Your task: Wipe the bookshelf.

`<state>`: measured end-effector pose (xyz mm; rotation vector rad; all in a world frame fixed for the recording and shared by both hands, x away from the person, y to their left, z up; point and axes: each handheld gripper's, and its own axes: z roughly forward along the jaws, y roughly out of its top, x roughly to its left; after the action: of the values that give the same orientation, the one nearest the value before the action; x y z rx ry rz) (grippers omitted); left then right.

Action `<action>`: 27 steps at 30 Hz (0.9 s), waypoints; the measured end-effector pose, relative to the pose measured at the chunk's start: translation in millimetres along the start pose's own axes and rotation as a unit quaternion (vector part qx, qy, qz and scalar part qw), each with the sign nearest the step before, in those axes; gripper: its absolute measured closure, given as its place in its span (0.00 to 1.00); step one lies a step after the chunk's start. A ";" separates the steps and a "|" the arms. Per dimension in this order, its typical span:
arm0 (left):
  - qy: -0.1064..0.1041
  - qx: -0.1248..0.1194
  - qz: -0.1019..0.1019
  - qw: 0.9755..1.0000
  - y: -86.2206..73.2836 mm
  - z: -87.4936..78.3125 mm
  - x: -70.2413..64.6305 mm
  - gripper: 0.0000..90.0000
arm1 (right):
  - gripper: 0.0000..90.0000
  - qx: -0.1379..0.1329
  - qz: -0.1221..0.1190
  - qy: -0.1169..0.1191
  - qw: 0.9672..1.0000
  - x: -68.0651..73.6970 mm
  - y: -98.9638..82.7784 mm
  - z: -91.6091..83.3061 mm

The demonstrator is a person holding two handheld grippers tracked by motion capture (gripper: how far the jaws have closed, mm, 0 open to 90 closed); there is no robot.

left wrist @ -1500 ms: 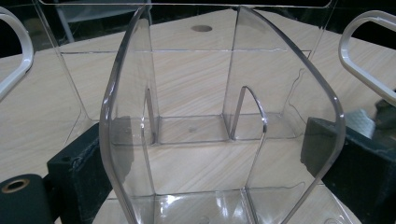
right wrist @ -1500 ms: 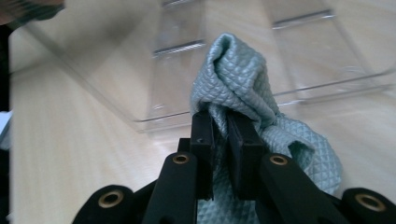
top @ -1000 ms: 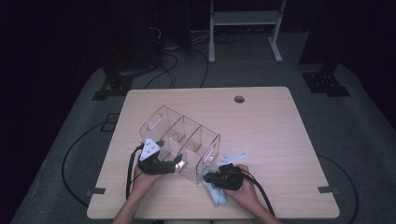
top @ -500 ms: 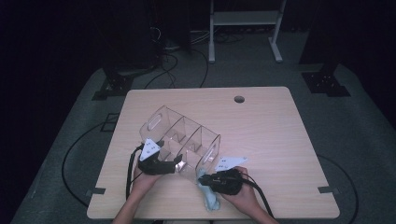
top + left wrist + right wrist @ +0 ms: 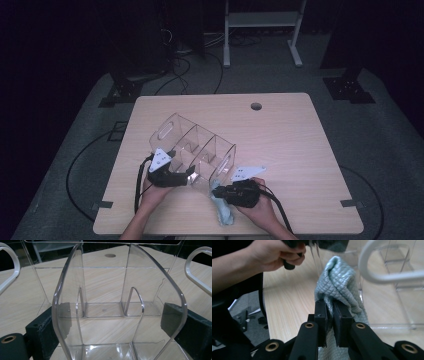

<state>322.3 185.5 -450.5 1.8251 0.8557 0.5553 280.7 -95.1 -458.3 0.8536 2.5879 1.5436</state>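
- On the near half of the desk [image 5: 300, 140] in the high view, a clear acrylic organizer [image 5: 195, 150] lies with its long axis slanting from far-left to near-right, its three compartments in a row along that line. The left gripper [image 5: 186, 176] holds its near-left edge; the right gripper [image 5: 220, 192] sits just beside its near-right end, a pale blue cloth [image 5: 223, 212] trailing from it toward the desk's near edge. Judged from this, the step in hand is wiping the organizer while the other hand steadies it.
- In the left gripper view, the jaws stand wide on either side of a curved wall of the organizer [image 5: 120, 302], their black pads against it, so they look clamped on it. The open compartments face away from the camera toward the far side of the desk [image 5: 22, 302].
- In the right gripper view, the jaws are nearly closed, pinching the quilted cloth [image 5: 339, 282], whose bunched end points up and forward to the organizer's clear wall [image 5: 402, 315]. The left hand [image 5: 274, 255] grips its tool above.
- The next move likely calls for pressing the cloth's bunched end against the wall and sweeping along it, while the left grip stays firm.
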 end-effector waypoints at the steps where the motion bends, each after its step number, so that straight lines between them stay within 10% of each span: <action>1: 0.000 0.000 0.000 1.000 0.1 0.0 0.0 0.06 | 0.91 0.000 0.000 0.000 1.000 0.0 0.0 0.0; 27: -0.012 0.006 0.009 1.000 1.3 -0.4 -1.3 0.06 | 0.91 -0.040 -0.001 -0.014 0.999 -4.7 17.8 -26.9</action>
<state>321.5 184.4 -449.2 1.8477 0.8296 0.5399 285.1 -112.6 -431.1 0.8580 2.4881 1.6111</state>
